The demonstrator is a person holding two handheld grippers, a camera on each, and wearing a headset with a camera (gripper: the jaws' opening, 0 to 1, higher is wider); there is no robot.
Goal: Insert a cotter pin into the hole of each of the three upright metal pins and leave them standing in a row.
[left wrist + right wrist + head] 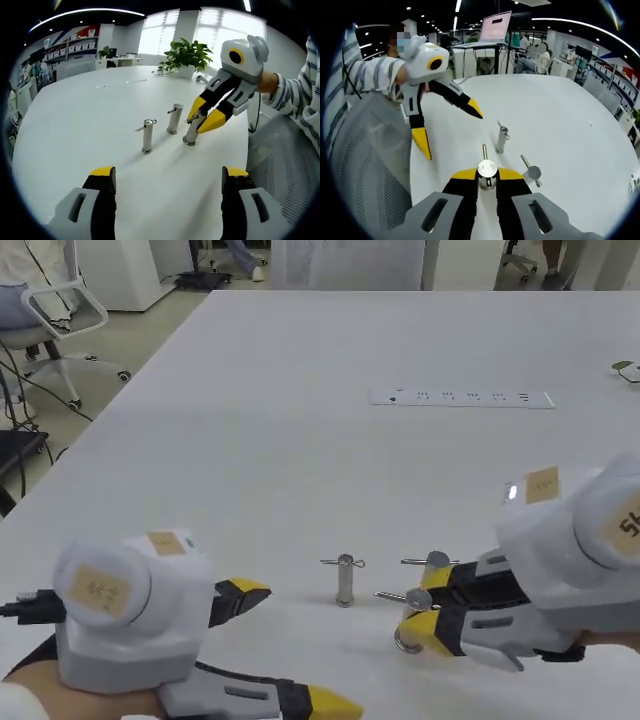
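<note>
Beyond, power strip (460, 398); right hand-held gripper (425, 605) tight on pin (487, 168) (left one (168, 172) agape).

The right gripper (487, 176) clamps one metal pin (487, 168), with a second pin (502, 140) and a third pin (534, 173) standing just beyond.

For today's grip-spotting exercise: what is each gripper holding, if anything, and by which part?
The right gripper clamps the end metal pin of the row by its upper shaft, near the head. The left gripper is open, holding nothing.
</note>
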